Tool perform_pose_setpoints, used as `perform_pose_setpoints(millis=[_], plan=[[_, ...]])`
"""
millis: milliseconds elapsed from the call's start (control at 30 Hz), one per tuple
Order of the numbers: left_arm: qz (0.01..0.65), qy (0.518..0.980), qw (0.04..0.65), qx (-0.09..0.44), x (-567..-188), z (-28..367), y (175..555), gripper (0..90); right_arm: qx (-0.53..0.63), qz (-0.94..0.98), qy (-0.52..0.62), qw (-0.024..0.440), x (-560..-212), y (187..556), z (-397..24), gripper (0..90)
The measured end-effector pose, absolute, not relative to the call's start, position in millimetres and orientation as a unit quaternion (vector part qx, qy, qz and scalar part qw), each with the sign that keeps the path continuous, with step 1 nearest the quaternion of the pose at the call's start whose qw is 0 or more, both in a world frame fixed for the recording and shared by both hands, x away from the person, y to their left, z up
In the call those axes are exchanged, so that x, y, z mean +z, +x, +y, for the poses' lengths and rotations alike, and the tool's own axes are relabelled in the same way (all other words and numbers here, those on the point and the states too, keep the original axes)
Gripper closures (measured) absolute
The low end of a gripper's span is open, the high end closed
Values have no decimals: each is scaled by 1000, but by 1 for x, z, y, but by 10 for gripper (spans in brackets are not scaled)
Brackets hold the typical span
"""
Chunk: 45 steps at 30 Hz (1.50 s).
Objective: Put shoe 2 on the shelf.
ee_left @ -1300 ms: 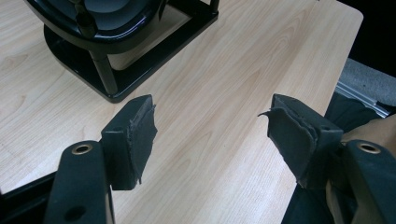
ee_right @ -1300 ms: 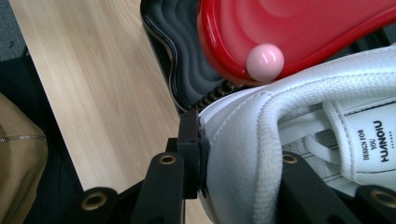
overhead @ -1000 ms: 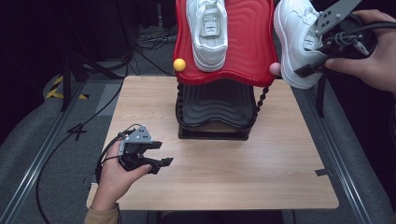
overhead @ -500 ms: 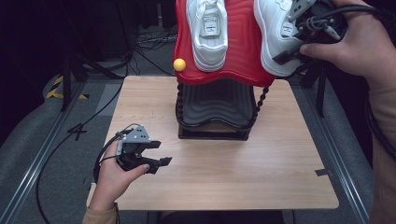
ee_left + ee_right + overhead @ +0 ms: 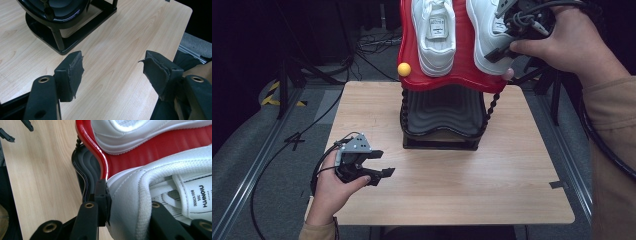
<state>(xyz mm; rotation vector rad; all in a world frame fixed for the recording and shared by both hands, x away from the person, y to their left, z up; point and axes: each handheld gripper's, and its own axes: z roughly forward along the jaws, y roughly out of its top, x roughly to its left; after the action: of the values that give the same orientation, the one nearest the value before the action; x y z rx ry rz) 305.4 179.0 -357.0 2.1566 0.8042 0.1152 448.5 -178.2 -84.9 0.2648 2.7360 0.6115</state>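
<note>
One shoe [image 5: 437, 35] already sits on the red rack [image 5: 462, 75]. The right gripper [image 5: 507, 47] clamps the second shoe [image 5: 482, 35] at its 3 o'clock, not yet released. The left gripper [image 5: 379, 172] waits over the tabletop [image 5: 512, 175], fingers wide and empty.

My left hand [image 5: 334, 187] rests low at the near left, its gripper [image 5: 379, 165] pointing across to the right, jaws standing wide apart with nothing between them. My right arm reaches far forward and high; that gripper [image 5: 504, 47] looks clamped, one pad [image 5: 108, 202] pressed tight, the other hidden.
</note>
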Motion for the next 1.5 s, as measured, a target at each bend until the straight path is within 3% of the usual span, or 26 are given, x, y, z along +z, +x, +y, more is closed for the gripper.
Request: perform_pose_setpoints(millis=[1100,1300,1500], plan=[[314,859,402,37,-361,173,307,328,213,958,71,180,-114,461,-140,700],[315,859,401,37,-361,174,307,328,197,960,61,188,-124,464,-136,655],[315,859,402,36,-362,174,307,328,208,955,67,201,-123,464,-136,531]])
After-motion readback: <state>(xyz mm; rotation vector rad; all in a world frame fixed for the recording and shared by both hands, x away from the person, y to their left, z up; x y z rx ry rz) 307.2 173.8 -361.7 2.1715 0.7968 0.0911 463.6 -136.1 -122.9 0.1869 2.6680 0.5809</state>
